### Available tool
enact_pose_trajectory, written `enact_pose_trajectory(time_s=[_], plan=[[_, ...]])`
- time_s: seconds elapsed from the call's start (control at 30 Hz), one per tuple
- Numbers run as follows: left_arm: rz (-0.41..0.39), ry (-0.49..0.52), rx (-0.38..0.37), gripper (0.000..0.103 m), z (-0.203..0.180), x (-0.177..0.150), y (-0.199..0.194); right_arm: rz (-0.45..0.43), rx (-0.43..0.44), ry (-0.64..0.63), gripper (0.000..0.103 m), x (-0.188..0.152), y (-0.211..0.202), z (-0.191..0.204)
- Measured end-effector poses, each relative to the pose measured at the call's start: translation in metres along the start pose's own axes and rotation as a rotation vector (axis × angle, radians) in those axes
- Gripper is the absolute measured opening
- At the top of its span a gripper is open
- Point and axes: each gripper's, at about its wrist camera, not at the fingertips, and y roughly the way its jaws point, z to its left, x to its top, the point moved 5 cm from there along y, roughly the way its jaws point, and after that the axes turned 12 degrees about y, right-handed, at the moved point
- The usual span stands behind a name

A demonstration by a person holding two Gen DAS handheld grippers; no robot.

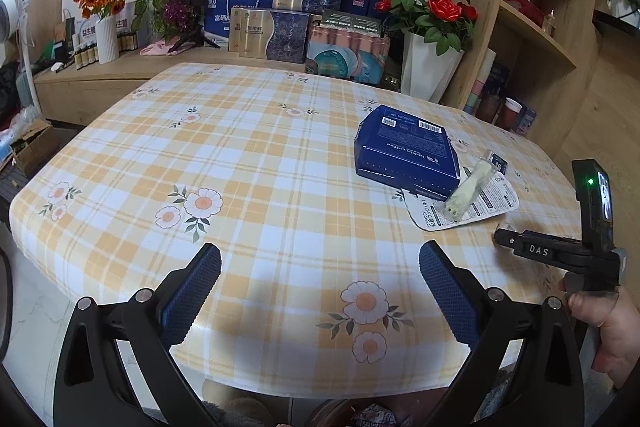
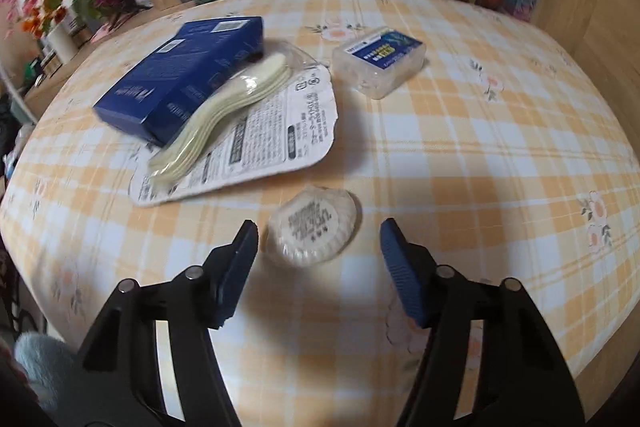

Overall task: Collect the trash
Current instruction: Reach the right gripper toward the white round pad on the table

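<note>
Checked surface [image 2: 460,147] carries round wrapped puck [image 2: 313,231], just ahead of right gripper [image 2: 318,241], fingers apart; blue box [image 2: 176,83] beyond puck. Left gripper [image 1: 320,267] fingers apart, empty.

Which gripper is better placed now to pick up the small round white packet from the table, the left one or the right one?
Probably the right. The right gripper is open, its fingers either side of the round white packet. The left gripper is open over bare tablecloth, away from the trash.

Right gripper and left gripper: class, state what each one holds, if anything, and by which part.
Nothing is held. The right gripper stands open around the round wrapped packet without pressing it; the left gripper is open over the tablecloth.
</note>
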Motion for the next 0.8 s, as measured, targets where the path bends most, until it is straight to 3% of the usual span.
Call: enact_pose_trajectory(time_s=[0.2, 0.37, 0.53, 0.57, 0.6, 0.63, 0.8], plan=[[0.037, -0.003, -0.008, 0.097, 0.001, -0.009, 0.014, -0.01, -0.022, -0.006, 0.065, 0.008, 0.007, 0.008], [0.032, 0.025, -0.031, 0.097, -0.007, -0.007, 0.014, -0.028, 0.016, -0.13, 0.049, 0.002, 0.005, 0.019], [0.02, 0.051, -0.024, 0.097, -0.015, -0.003, 0.01, -0.011, 0.037, -0.18, 0.049, -0.001, 0.002, 0.016], [0.022, 0.047, -0.03, 0.097, -0.016, -0.002, 0.01, -0.011, 0.023, -0.175, 0.053, -0.002, 0.0, 0.012], [0.023, 0.043, -0.033, 0.097, -0.017, -0.001, 0.01, -0.006, 0.019, -0.164, 0.065, -0.002, 0.0, 0.009], [0.026, 0.039, -0.037, 0.097, -0.017, -0.001, 0.011, 0.004, 0.037, -0.153, 0.071, -0.004, -0.001, 0.008], [0.032, 0.039, -0.07, 0.097, -0.026, 0.002, 0.013, 0.006, 0.045, -0.122, 0.07, -0.01, -0.005, -0.001]])
